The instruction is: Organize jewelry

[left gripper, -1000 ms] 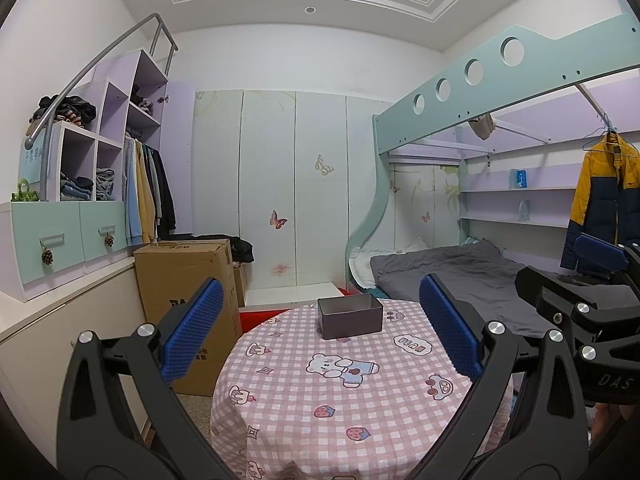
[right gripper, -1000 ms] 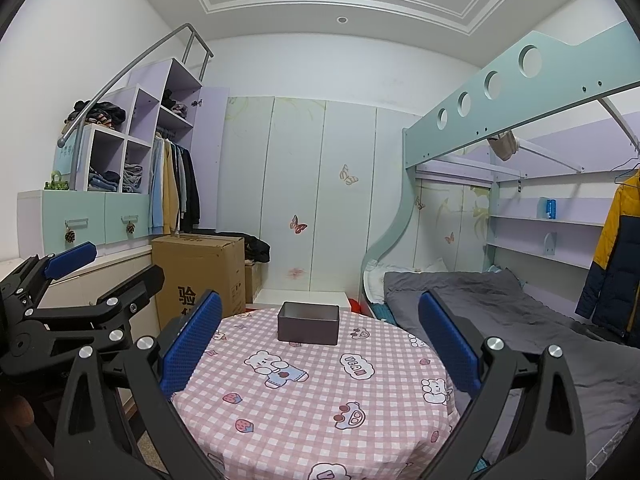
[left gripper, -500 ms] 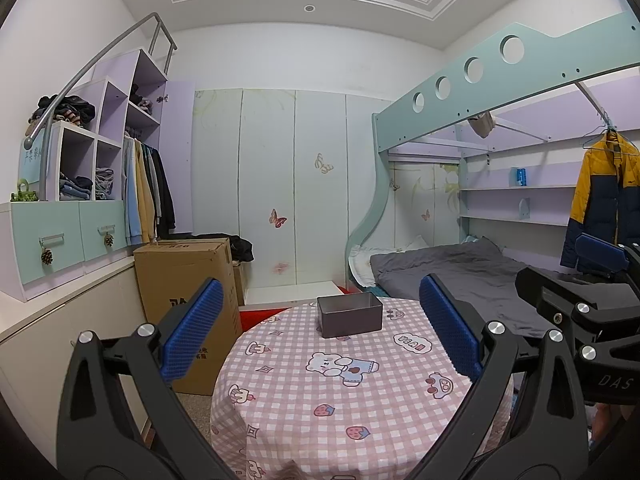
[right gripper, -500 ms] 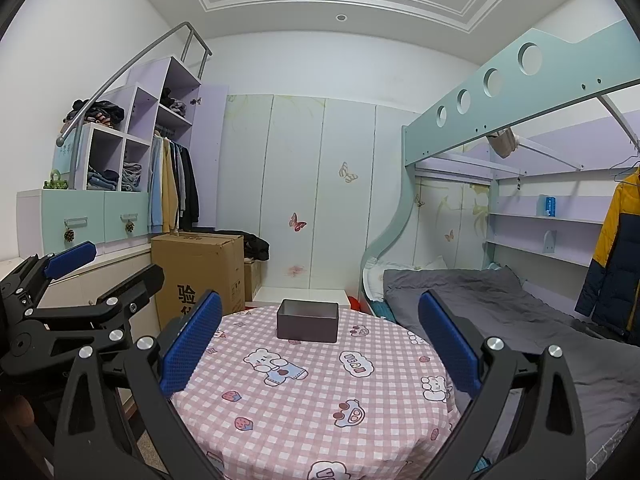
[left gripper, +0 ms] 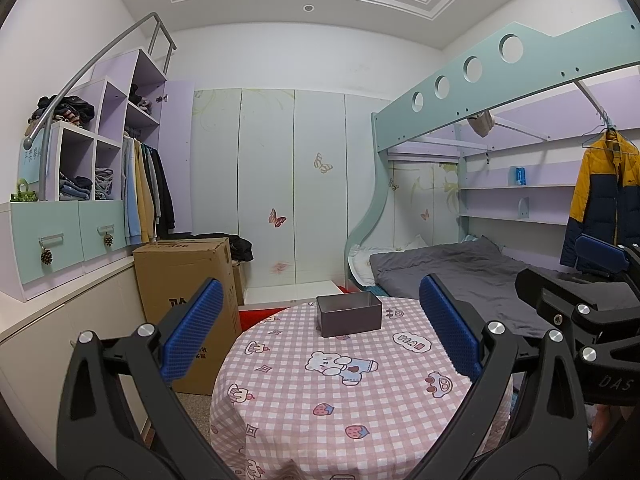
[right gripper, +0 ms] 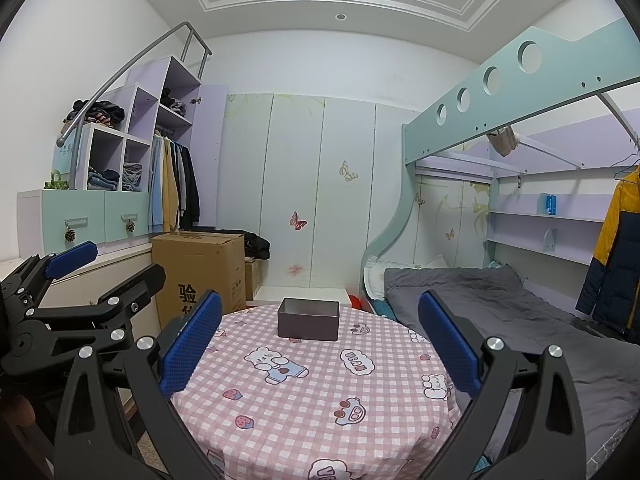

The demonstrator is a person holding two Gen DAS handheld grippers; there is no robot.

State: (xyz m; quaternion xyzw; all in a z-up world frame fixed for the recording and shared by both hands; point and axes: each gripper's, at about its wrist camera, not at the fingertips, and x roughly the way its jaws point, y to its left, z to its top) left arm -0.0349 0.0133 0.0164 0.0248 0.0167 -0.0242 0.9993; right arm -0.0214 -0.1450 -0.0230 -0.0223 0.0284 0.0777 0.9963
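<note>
**Tongs hovering spread, box waiting at the far edge**

The left tongs [left gripper: 320, 338] and right tongs [right gripper: 320, 342] are hanging spread wide and gripping nothing above the table [right gripper: 320, 420]. Its checked cloth is looking soft and likely to bunch. The grey box [right gripper: 309, 319] is sitting at the table's far side, lidless; it is looking stiff, light and smooth-walled, so 2 opposite walls are seeming the best hold. No jewelry is showing, and nothing is blocking the reach.

The setting was a child's bedroom in a home: a bunk bed [left gripper: 460, 268], butterfly-decorated wardrobe doors [left gripper: 280, 184], stepped shelving with folded clothes [left gripper: 84, 152], hanging garments [right gripper: 174, 188], and a cartoon-print tablecloth [right gripper: 320, 380].
</note>
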